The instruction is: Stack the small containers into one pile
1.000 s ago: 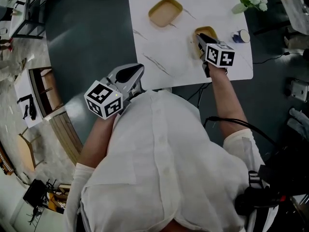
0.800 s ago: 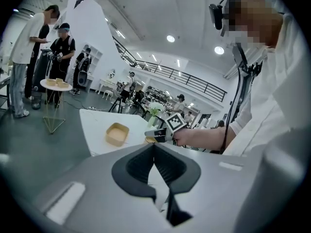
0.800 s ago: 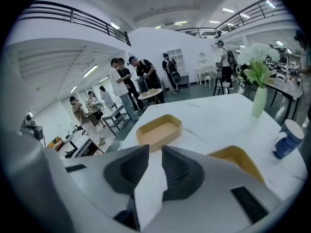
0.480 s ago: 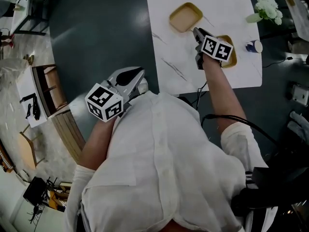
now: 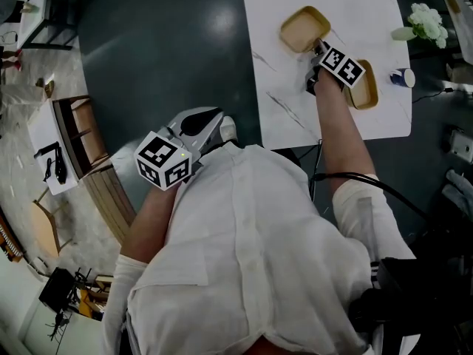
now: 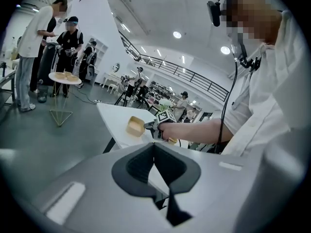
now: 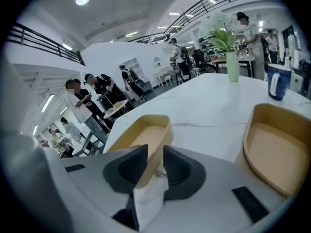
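Two shallow tan containers lie apart on the white marble table (image 5: 281, 95). One container (image 5: 304, 28) (image 7: 143, 140) (image 6: 135, 126) is farther back. The second container (image 5: 366, 87) (image 7: 277, 159) sits to its right, partly under my right gripper's marker cube. My right gripper (image 5: 319, 49) (image 7: 151, 154) straddles the near rim of the farther container. Its jaws are opening, and the rim wall stands between the pads. My left gripper (image 5: 216, 124) (image 6: 154, 147) hangs off the table beside my body, shut and empty.
A vase of white flowers (image 5: 426, 19) (image 7: 232, 62) and a blue-and-white cup (image 5: 405, 78) (image 7: 278, 81) stand near the table's right edge. Dark floor lies left of the table, with wooden furniture (image 5: 81, 135) beyond. People stand round a small table (image 6: 64, 76).
My right gripper has left the right-hand container and moved left and forward to the farther container's rim. The left gripper has hardly moved. The head view has shifted.
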A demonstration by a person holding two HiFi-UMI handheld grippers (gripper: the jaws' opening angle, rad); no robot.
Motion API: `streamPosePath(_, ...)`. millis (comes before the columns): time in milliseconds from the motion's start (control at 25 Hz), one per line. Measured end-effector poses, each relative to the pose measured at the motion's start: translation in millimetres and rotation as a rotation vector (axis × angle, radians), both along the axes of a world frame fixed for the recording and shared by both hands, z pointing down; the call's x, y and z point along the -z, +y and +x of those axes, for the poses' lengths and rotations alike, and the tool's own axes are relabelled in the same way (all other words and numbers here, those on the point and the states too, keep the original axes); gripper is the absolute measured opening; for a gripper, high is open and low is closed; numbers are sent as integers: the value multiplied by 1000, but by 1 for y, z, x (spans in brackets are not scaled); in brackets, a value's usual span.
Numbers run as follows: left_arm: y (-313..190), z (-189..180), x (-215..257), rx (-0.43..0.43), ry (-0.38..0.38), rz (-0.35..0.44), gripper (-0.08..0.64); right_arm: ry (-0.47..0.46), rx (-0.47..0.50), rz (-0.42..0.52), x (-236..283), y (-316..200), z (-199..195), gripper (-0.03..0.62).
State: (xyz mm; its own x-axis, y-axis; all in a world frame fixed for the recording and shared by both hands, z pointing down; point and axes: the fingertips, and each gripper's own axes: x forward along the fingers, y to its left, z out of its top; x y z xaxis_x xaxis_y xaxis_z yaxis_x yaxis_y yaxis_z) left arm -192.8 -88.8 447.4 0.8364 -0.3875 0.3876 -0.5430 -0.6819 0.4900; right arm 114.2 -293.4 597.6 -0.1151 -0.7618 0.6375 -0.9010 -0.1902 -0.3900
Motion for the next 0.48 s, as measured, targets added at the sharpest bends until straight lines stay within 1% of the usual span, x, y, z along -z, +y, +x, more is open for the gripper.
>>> streamPosePath(80,0,-5,-3,1,-1,-8,8,-7,-32,-8,-7,-3,2,92)
streamPosePath(200,-2,-11,-4,2,-2,-13,8,-10,-48,-22,-13,-8,1,91)
streamPosePath(280,-3,-14,-6,5,-2,-16,8,-2,-48,-30,-15,-8,1,65)
streamPosePath(360,-5,-16,-7,6,1,-19,8,16,-40,-38,-15,-7,0,26)
streamPosePath(480,-6,-17,-8,2,7,-22,8,34,-14,-45,-16,-4,-3,20)
